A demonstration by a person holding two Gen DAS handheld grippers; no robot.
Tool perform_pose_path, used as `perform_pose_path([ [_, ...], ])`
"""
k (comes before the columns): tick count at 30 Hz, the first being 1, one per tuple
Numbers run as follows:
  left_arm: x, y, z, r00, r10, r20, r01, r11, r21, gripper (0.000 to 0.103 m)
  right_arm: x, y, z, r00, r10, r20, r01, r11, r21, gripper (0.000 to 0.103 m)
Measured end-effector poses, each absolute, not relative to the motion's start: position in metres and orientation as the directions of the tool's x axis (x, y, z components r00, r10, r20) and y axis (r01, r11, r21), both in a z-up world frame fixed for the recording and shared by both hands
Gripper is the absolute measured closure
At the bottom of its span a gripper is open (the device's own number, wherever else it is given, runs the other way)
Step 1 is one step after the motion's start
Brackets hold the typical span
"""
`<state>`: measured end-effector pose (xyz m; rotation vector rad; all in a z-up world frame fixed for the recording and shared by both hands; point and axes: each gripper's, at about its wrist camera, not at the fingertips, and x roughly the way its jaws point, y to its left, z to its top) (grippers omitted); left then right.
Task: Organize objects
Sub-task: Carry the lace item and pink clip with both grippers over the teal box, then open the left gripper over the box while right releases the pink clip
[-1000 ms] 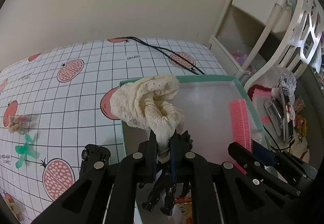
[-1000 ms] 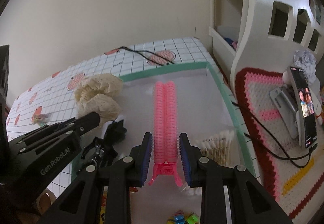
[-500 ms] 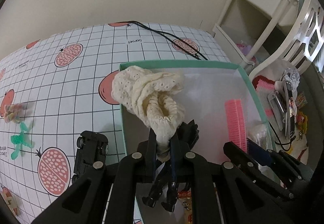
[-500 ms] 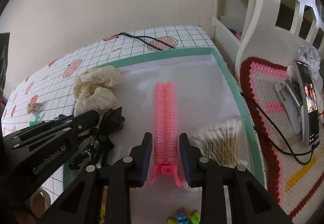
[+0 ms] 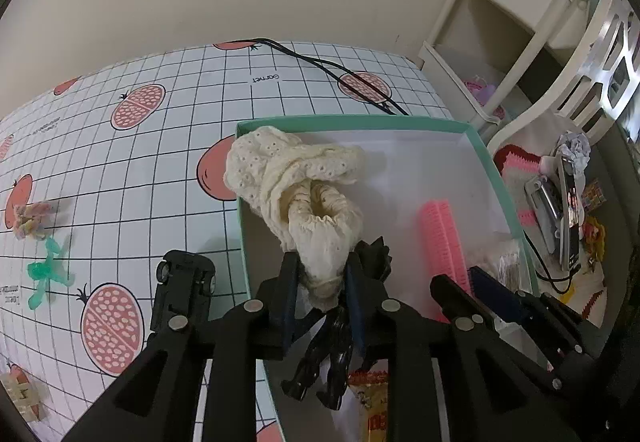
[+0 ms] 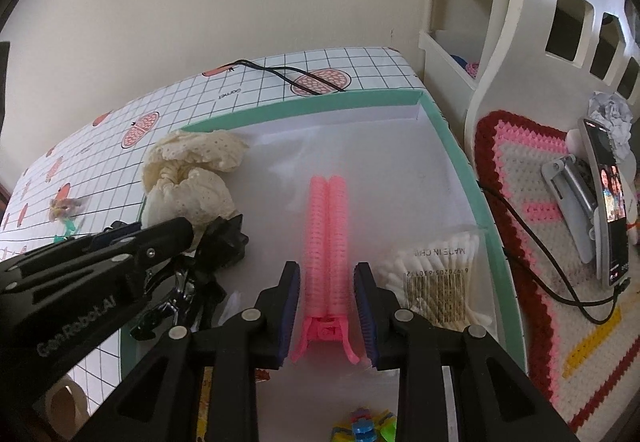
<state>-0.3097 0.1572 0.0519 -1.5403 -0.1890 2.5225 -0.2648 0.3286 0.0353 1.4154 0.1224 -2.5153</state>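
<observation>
My left gripper (image 5: pixel 322 270) is shut on a cream lace scrunchie (image 5: pixel 296 178). The scrunchie droops over the left side of a teal-rimmed white box (image 5: pixel 360 120). Under it lies a black toy figure (image 5: pixel 340 330). My right gripper (image 6: pixel 327 282) is shut on a pink hair-roller clip (image 6: pixel 326 226), which points away along the box floor. From the right wrist, the left gripper (image 6: pixel 184 228) reaches in from the left with the scrunchie (image 6: pixel 192 178) at its tip. In the left wrist view the pink clip (image 5: pixel 440 234) and the right gripper (image 5: pixel 460 278) are at the right.
A pack of cotton swabs (image 6: pixel 436 274) lies in the box by its right wall. A black toy car (image 5: pixel 184 290), a green clip (image 5: pixel 46 274) and a pastel trinket (image 5: pixel 30 220) sit on the pomegranate-print tablecloth. A black cable (image 5: pixel 340 78) crosses the far table. A phone on a stand (image 6: pixel 608 202) is right.
Both grippers have shifted over the box with their items still held, and more of the box shows now. The left jaws look slightly wider around the scrunchie.
</observation>
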Motion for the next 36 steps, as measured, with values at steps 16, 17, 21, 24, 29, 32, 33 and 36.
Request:
perform_pose_path([
  [16, -0.295, 0.153, 0.077, -0.489, 0.198, -0.85, -0.105, -0.98, -0.168, 0.067, -0.26, 0.329, 0.053, -0.544, -0.194, -0.817, 0.26, -0.964, 0.056, 0.072],
  [17, -0.293, 0.152, 0.079, -0.492, 0.196, -0.848, -0.103, -0.981, -0.166, 0.067, -0.259, 0.329, 0.055, -0.55, -0.194, -0.813, 0.259, -0.964, 0.055, 0.072],
  [21, -0.29, 0.144, 0.084, -0.509, 0.182, -0.841, -0.082, -0.983, -0.164, 0.053, -0.258, 0.329, 0.059, -0.564, -0.2, -0.802, 0.255, -0.965, 0.061, 0.072],
  [24, -0.291, 0.138, 0.082, -0.508, 0.161, -0.846, -0.054, -0.986, -0.156, 0.049, -0.257, 0.329, 0.058, -0.565, -0.198, -0.801, 0.253, -0.966, 0.06, 0.057],
  [29, -0.292, 0.126, 0.074, -0.492, 0.129, -0.861, 0.012, -0.988, -0.155, 0.041, -0.256, 0.33, 0.057, -0.574, -0.194, -0.796, 0.246, -0.968, 0.059, 0.042],
  [32, -0.293, 0.121, 0.072, -0.496, 0.103, -0.862, 0.041, -0.989, -0.142, 0.027, -0.256, 0.331, 0.057, -0.577, -0.19, -0.794, 0.24, -0.969, 0.058, 0.035],
  [33, -0.293, 0.119, 0.072, -0.498, 0.093, -0.862, 0.052, -0.989, -0.136, 0.027, -0.256, 0.331, 0.057, -0.578, -0.191, -0.794, 0.238, -0.969, 0.06, 0.034],
  [36, -0.292, 0.114, 0.07, -0.496, 0.08, -0.865, 0.067, -0.989, -0.13, 0.018, -0.256, 0.33, 0.055, -0.575, -0.192, -0.796, 0.24, -0.969, 0.06, 0.024],
])
